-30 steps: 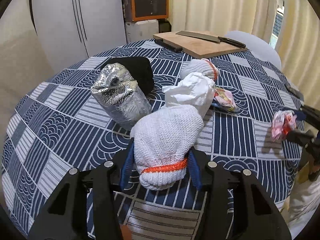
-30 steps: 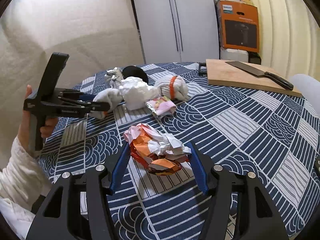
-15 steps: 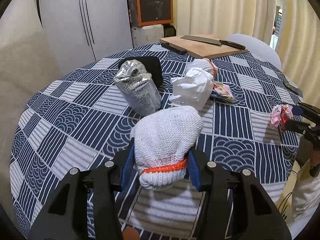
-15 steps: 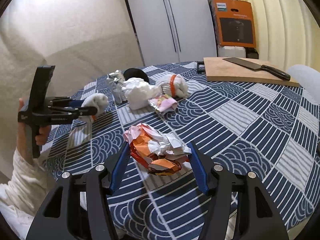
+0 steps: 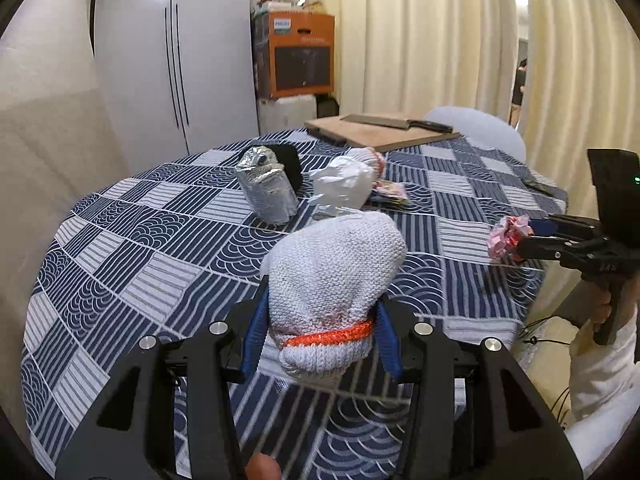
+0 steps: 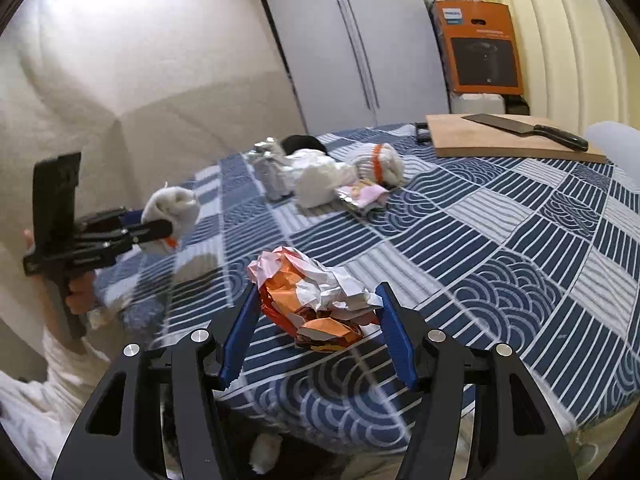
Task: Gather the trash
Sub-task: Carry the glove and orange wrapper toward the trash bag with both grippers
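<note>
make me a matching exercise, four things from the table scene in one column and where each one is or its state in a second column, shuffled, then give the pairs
Column 1
1. white knitted glove with orange cuff band
2. crumpled orange and white wrapper
3. black-handled cleaver knife
4. silver foil-wrapped bundle

Column 2
A. lying on the wooden cutting board
B. standing on the blue patterned tablecloth, in front of a black object
C. clamped in the left gripper
D. clamped in the right gripper

Pairs: 1-C, 2-D, 3-A, 4-B
</note>
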{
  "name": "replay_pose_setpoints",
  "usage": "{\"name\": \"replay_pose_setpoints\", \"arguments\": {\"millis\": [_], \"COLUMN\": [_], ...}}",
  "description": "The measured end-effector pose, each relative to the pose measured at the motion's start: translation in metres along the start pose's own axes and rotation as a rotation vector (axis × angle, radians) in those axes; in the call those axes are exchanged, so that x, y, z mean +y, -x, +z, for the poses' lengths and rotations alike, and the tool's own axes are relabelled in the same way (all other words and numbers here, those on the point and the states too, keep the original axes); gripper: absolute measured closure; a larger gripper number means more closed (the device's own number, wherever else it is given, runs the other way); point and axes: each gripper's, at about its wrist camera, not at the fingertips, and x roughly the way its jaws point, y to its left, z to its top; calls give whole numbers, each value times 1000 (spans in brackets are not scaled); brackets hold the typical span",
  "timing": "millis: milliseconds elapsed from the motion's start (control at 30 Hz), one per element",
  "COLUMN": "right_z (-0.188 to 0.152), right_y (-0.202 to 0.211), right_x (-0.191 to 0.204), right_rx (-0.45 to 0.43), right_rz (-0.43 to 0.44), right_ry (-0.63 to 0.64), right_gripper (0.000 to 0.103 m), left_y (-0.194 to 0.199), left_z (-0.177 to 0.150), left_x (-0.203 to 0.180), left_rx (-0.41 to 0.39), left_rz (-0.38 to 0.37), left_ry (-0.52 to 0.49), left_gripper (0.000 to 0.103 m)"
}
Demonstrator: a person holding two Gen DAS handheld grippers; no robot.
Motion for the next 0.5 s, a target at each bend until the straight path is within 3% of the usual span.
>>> {"name": "replay_pose_setpoints", "arguments": {"millis": [267, 500], "right_z": [-17, -35], "right_y": [26, 29], "right_x": [24, 42], "right_rx": [-34, 28], "right_rz": [35, 144], "right_ry": [65, 116], "right_gripper": [47, 46], "left_y": [35, 53], "left_z": [-31, -56], "left_x": [-16, -36], "left_rx": [-80, -96], "left_rz": [-42, -122], "left_ry": [-19, -69], "left_gripper": [55, 55]}}
